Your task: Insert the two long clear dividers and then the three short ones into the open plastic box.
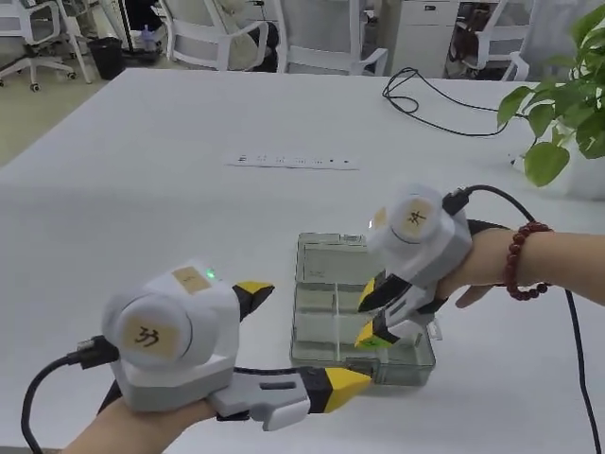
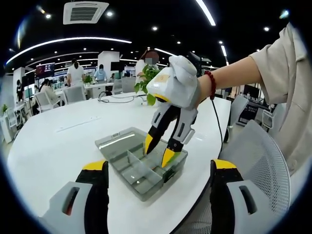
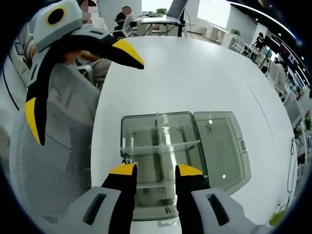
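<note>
My right gripper (image 2: 157, 152) hangs with its tips down inside the box (image 1: 378, 365), jaws a narrow gap apart; whether a clear piece sits between them I cannot tell. My left gripper (image 1: 301, 335) hovers just left of the box, spread wide and empty. The box stands near the table's (image 1: 189, 142) near edge, its lid (image 1: 331, 255) laid open behind, with a long divider (image 3: 157, 127) and a cross divider (image 3: 161, 146) standing inside. I judge the next piece needs a plumb descent into its wall slots, both ends level.

Clear glossy plastic box (image 1: 364, 322); matt white smooth table (image 1: 189, 151).
</note>
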Demonstrator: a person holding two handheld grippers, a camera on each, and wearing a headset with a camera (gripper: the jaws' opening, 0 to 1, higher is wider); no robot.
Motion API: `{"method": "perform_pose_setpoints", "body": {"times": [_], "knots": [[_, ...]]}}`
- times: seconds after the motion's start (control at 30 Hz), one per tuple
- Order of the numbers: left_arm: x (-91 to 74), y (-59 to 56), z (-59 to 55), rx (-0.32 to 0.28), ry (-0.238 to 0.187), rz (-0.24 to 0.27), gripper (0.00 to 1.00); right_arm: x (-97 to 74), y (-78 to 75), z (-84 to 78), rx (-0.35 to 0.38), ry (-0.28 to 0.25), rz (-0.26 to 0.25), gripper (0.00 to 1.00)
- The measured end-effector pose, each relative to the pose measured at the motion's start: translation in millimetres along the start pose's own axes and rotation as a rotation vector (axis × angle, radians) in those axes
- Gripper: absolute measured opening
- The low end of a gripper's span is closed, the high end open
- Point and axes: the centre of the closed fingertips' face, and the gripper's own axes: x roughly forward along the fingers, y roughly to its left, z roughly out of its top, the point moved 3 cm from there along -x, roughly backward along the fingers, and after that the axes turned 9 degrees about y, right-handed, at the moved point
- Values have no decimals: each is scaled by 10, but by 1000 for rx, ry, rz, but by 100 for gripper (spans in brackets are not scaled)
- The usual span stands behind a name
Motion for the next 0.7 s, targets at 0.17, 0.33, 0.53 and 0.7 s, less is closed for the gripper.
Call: {"method": "perform_pose_setpoints", "body": {"times": [0.17, 0.33, 0.53, 0.7], "knots": [[6, 6, 7, -13, -3, 11, 88, -93, 3, -91, 17, -16, -9, 37], [6, 18, 5, -38, -3, 21, 89, -188, 43, -195, 20, -23, -11, 41], [-7, 31, -1, -46, -14, 33, 88, -306, 63, -345, 33, -28, -24, 43], [-14, 52, -28, -53, -1, 45, 88, -377, 44, -497, 53, -28, -37, 44]]}}
